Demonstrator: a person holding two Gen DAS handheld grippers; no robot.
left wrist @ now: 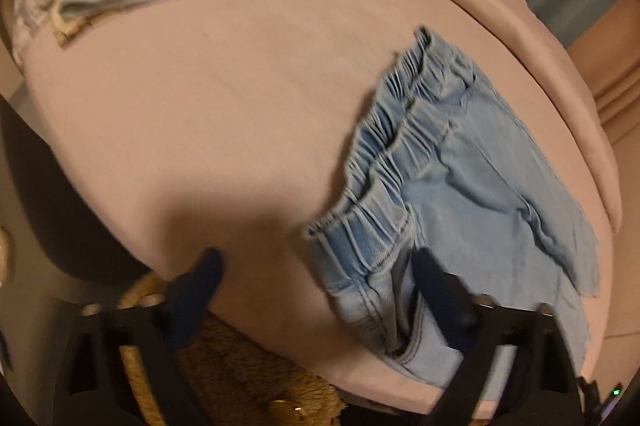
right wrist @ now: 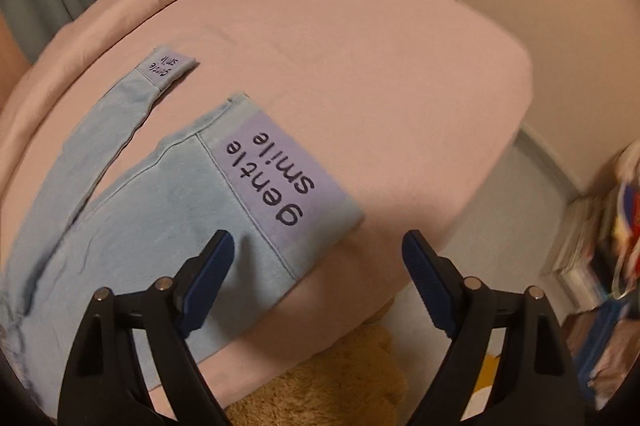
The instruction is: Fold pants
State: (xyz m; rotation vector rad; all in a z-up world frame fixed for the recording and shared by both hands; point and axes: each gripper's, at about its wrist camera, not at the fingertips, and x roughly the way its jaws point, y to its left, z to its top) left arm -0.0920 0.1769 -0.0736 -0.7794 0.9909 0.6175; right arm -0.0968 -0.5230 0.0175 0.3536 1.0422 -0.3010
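Light blue pants (left wrist: 472,186) lie flat along the bed's (left wrist: 200,106) near edge, elastic waistband gathered, lilac cuffs reading "gentle smile". Left hand-held gripper (left wrist: 316,266) and right hand-held gripper (right wrist: 318,250) are both spread, pinching nothing.

Two printed texts can be read, both in the right wrist view and both on the light blue pants (right wrist: 140,226). The near leg ends in a lilac cuff (right wrist: 280,182) that bears "gentle smile" in dark lettering, set in two lines and seen upside down. The far leg's small cuff (right wrist: 168,64) carries the same two words, far smaller and barely legible. In the left wrist view no writing can be read.
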